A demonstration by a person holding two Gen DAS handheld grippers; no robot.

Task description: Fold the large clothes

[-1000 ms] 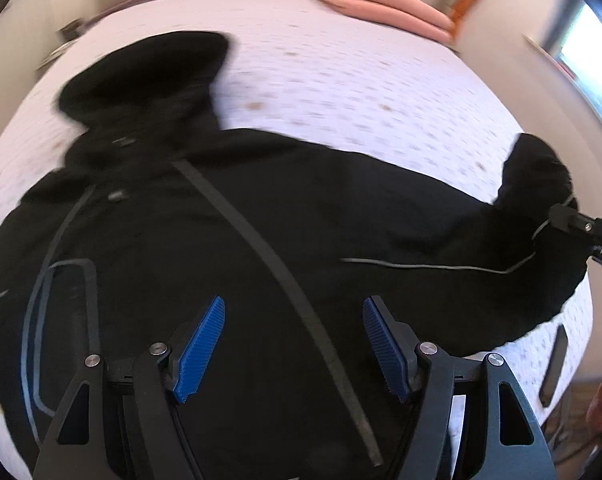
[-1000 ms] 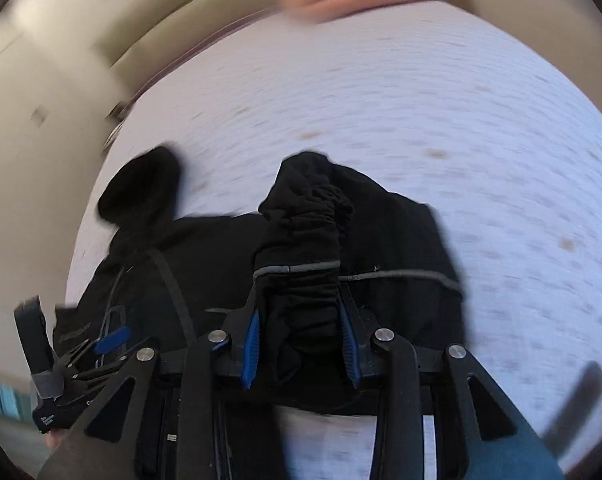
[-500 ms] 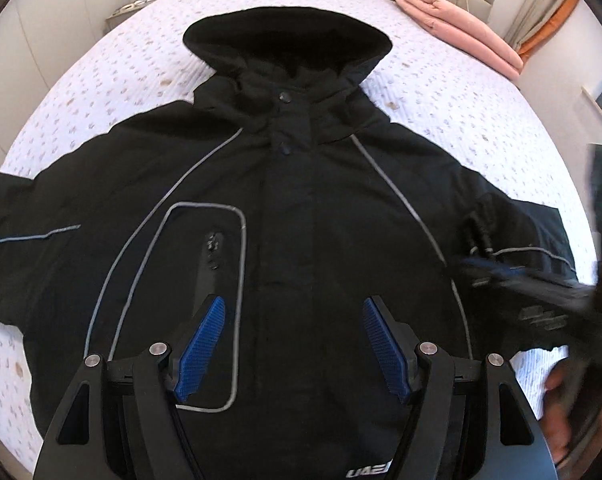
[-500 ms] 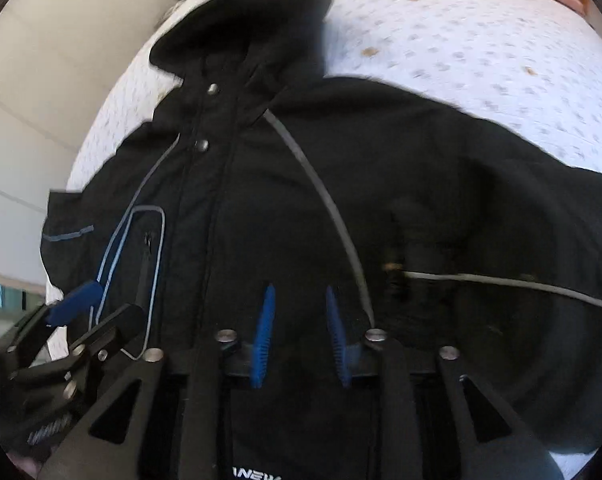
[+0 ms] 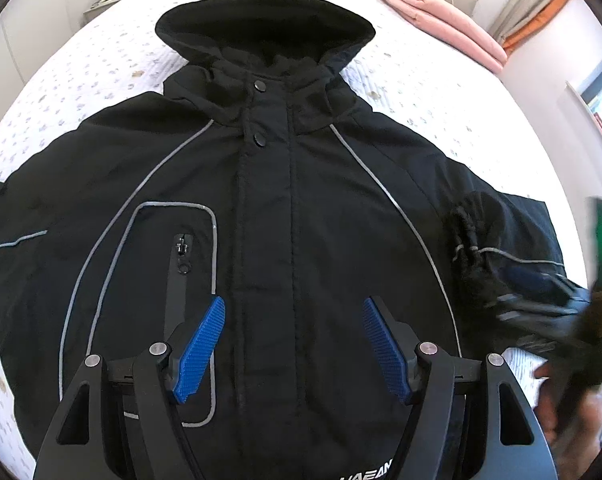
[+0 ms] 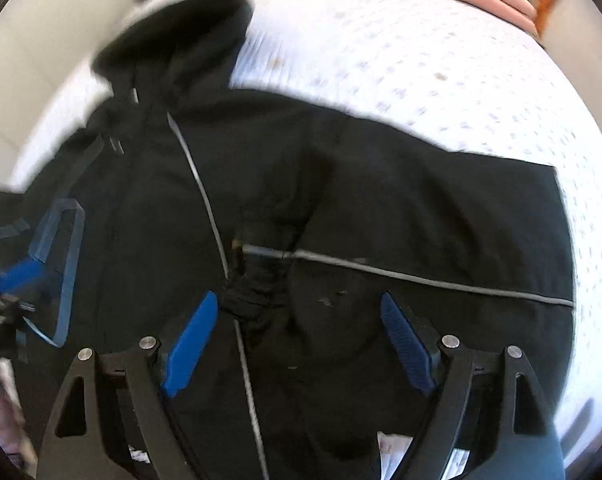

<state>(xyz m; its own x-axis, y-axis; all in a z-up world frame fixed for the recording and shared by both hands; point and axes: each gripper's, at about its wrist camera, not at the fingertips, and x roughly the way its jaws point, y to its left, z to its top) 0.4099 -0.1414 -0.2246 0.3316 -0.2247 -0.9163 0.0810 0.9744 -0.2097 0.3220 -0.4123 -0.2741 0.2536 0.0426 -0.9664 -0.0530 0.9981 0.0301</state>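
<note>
the black jacket point(image 5: 269, 216) lies face up on the bed point(image 5: 101, 64), front closed, hood point(image 5: 265, 28) toward the top of the frame, so that the body forms a flat base for folding.

left wrist view, left to right: at the left edge one sleeve point(image 5: 17, 216) extends outward across the bed, not yet folded. left of centre sits a chest pocket point(image 5: 181, 256) outlined in grey piping. the left gripper point(image 5: 293, 344) hovers over the lower front, its blue fingers point(image 5: 199, 354) spread wide and released, grasping nothing. at the right, the other sleeve is folded inward, its gathered cuff point(image 5: 471, 236) resting on the jacket's side panel; this narrows the garment. a folded pink blanket point(image 5: 441, 16) lies at the upper right, well apart from the jacket.

right wrist view: the right gripper point(image 6: 299, 348) is above the folded sleeve, fingers point(image 6: 189, 346) released and wide apart, the cuff point(image 6: 257, 280) lying free between and beyond them. judgement: the right sleeve fold is placed; the left sleeve is the likely next step.
</note>
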